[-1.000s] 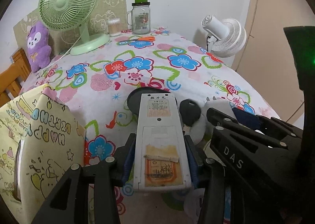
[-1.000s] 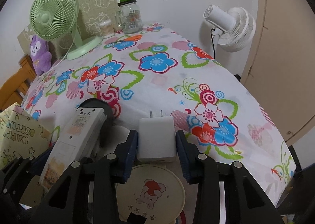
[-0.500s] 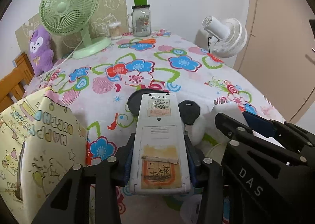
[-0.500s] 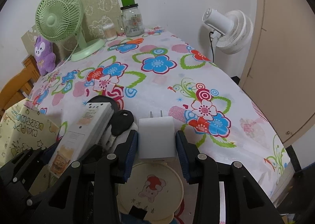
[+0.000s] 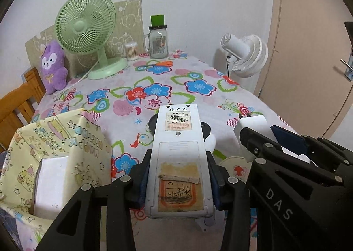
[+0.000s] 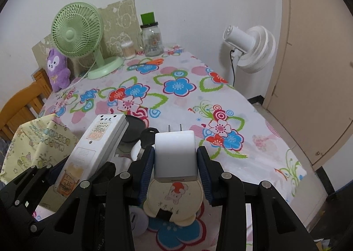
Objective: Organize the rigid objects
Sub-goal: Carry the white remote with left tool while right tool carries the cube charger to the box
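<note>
My left gripper [image 5: 179, 177] is shut on a white remote control [image 5: 179, 154], held back side up above the near edge of the table. It also shows in the right wrist view [image 6: 92, 143]. My right gripper [image 6: 175, 162] is shut on a white plug adapter [image 6: 175, 156], prongs pointing forward; it shows at the right of the left wrist view [image 5: 251, 128]. A yellow birthday-print bag [image 5: 55, 158] with a white box [image 5: 51, 184] inside stands at the left. A black key [image 6: 147, 135], a black round lid [image 6: 133, 126] and a round cartoon coaster [image 6: 174, 198] lie below.
On the floral tablecloth [image 5: 198, 88] at the back stand a green desk fan [image 5: 88, 30], a purple plush toy [image 5: 54, 66], a glass jar [image 5: 157, 40] and a cotton swab tub [image 5: 131, 51]. A white fan [image 5: 245, 54] stands beyond the right edge. A wooden chair [image 5: 19, 101] is left.
Both grippers have risen and drawn back from the table, each keeping its object. More of the bag and the white box inside it shows now.
</note>
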`<state>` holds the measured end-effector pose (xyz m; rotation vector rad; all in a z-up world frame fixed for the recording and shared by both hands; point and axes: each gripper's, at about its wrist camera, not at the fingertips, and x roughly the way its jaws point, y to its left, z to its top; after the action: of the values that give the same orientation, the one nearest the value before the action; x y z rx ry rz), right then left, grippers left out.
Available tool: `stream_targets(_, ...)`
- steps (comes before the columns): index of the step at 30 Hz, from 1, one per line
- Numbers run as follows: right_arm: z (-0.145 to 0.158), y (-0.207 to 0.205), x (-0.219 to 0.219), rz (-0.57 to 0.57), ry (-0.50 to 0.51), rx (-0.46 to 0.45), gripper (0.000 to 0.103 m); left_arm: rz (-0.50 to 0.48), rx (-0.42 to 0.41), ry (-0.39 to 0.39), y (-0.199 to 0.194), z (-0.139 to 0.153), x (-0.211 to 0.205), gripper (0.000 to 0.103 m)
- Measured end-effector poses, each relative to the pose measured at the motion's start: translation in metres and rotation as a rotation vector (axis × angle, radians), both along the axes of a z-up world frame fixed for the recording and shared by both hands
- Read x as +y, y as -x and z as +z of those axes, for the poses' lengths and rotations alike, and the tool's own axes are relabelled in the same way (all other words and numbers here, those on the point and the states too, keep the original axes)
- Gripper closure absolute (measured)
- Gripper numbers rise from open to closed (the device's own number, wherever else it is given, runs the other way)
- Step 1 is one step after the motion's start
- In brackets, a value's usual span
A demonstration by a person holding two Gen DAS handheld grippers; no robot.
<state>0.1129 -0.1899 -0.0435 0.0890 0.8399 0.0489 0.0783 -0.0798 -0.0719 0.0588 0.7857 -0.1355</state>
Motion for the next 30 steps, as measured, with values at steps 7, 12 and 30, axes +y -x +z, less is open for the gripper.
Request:
stream_targets(7,0.019,0.016,0.003,-0.011,0.010,-0.024,0.060,-0.008,-0.024,0.005,0.016,0.017,0.003,0.058)
stream_targets(12,0.034,0.028,0.007,-0.017,0.018,-0.043,0.060,-0.014,-0.044,0.006,0.028,0.030,0.006,0.058)
stream_targets(30,0.070,0.055,0.038,0.011,0.029,-0.077,0.060,0.000,-0.072,0.006,0.054,0.060,0.039,0.058)
